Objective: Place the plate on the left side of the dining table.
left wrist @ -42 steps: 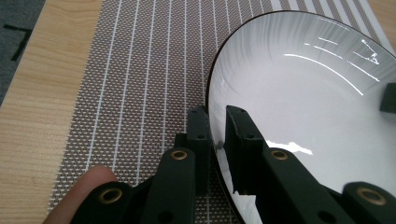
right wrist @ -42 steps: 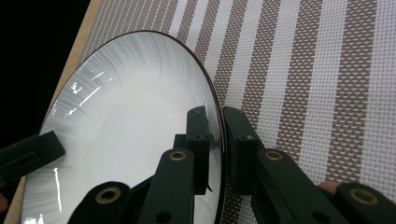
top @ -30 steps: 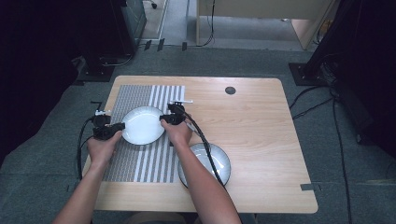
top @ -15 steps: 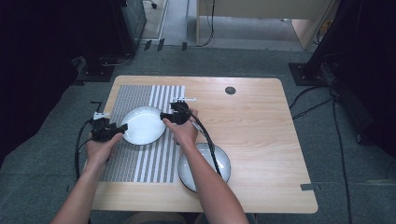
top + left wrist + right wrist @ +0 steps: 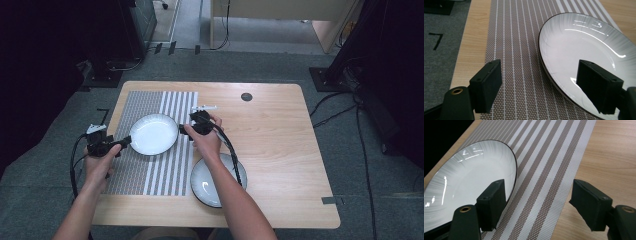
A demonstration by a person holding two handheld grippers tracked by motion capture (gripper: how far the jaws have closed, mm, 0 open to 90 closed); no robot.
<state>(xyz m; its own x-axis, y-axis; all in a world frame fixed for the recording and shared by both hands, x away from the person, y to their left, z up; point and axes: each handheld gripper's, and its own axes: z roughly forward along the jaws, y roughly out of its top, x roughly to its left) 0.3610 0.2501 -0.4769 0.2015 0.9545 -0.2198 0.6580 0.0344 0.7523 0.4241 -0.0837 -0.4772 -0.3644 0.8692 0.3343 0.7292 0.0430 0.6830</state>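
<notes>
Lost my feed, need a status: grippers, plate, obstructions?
Left gripper and right gripper open, jaws just opened, nothing gripped. White plate flat on striped placemat, released. Second plate nearer the person, under the right forearm.

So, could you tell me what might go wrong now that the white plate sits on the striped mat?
The left gripper has just opened its jaws, but one jaw hangs over the white plate, so pulling back low could nudge it. The right gripper sits close beside the rim. The right forearm crosses the grey plate near the table edge.
</notes>
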